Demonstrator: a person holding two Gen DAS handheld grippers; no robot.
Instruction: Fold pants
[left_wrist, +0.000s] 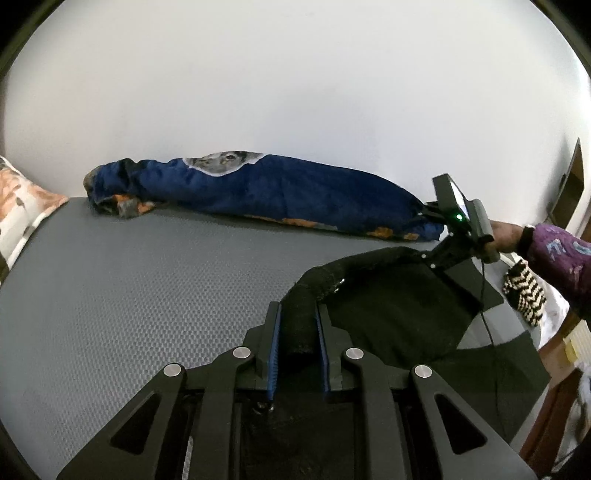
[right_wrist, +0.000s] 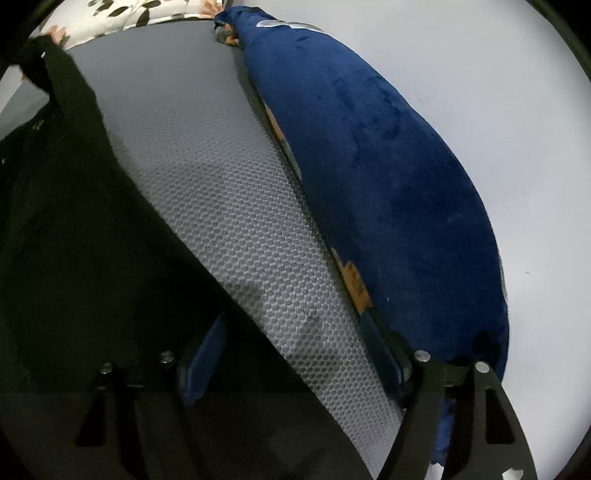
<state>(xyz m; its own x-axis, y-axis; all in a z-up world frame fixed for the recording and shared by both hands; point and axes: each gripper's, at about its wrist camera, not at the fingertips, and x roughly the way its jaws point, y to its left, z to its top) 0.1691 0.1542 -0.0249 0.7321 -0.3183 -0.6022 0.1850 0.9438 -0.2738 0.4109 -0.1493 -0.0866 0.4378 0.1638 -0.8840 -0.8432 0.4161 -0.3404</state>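
While the left gripper (left_wrist: 298, 325) pinches them, black pants (left_wrist: 399, 306) trail right.

The pants (left_wrist: 399, 306) lie on the mattress (left_wrist: 129, 295) near its right end, and one bunched corner of them sits between the fingers of the left gripper (left_wrist: 298, 321) at the near edge. The rolled blanket (left_wrist: 280, 192) lies along the far edge of the mattress, against the wall (left_wrist: 295, 74), and the pillow (left_wrist: 18, 210) rests at the left end. The right gripper (right_wrist: 295, 354) stands over the mattress between the pants on its left and the blanket on its right.
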